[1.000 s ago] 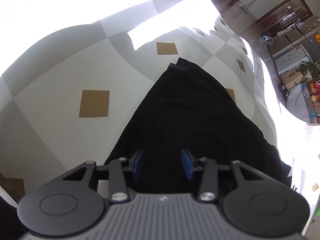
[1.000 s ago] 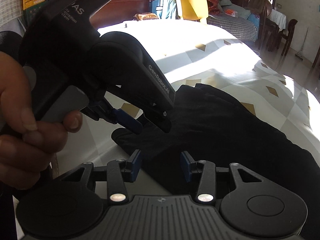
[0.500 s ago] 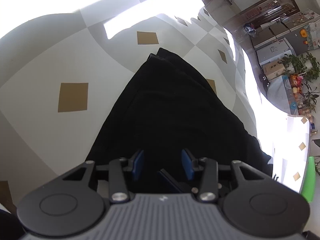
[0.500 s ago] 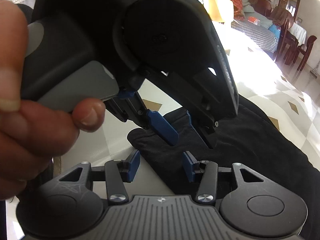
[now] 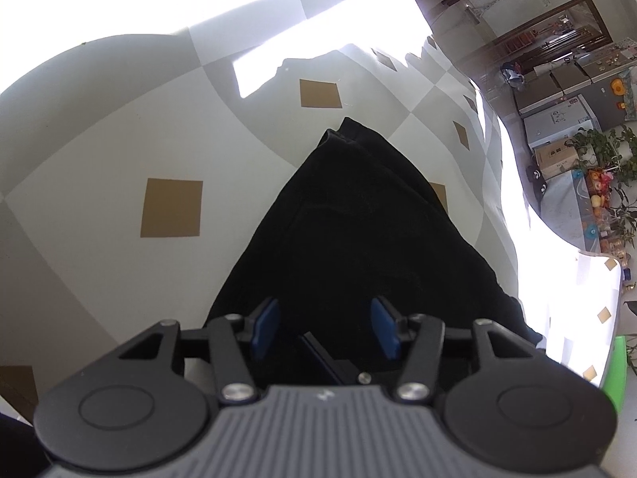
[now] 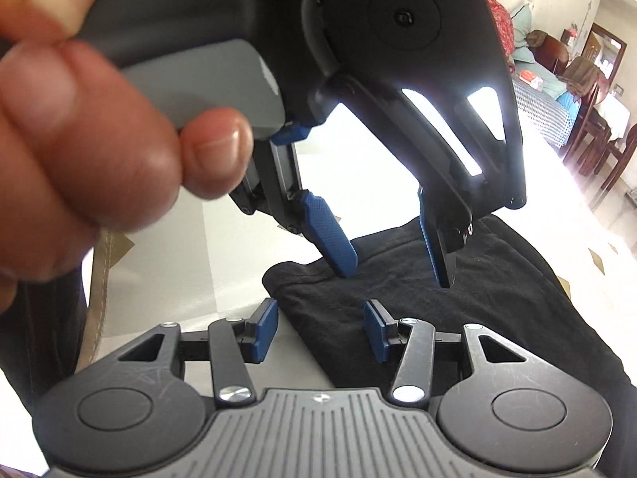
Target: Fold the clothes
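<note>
A table covered in a white and grey checked cloth [image 5: 119,127] with tan diamonds stands in a sunlit room, cabinets, boxes and potted plants [image 5: 609,183] past its far right edge, and a black garment [image 5: 358,231] lies folded lengthwise along its middle. The left gripper [image 5: 324,324], held in a person's hand [image 6: 91,147], tilts down over the garment's near end, its jaws opening with nothing clamped. The right gripper [image 6: 320,328] hovers just behind, jaws closing, apart and empty over the garment's corner.
</note>
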A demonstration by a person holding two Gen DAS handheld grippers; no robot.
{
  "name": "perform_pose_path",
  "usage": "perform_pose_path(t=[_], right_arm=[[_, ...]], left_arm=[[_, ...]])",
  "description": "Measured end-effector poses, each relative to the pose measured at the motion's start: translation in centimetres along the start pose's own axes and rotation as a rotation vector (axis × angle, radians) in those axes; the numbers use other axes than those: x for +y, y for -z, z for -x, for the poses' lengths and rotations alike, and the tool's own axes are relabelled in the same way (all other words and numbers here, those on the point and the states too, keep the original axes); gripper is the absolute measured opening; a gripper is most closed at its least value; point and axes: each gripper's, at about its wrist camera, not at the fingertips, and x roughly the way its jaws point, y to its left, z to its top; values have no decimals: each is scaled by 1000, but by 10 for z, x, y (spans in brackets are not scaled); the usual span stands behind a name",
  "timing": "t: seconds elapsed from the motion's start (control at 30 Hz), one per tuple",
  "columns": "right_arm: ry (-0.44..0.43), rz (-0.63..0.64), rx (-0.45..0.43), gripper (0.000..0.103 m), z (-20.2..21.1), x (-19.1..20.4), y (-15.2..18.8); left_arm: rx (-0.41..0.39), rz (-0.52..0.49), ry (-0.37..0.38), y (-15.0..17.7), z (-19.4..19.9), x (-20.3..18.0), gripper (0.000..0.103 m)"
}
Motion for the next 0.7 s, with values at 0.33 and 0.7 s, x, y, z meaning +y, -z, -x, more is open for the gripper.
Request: perform_pose_path(t=[0.33, 0.7], right_arm=[[80, -62, -32, 6, 10, -23, 7], [8, -322, -91, 7, 51, -63, -4]], left_arm=[[-27, 64, -18, -4, 1, 8, 70], [36, 104, 117, 3, -18, -4, 69]])
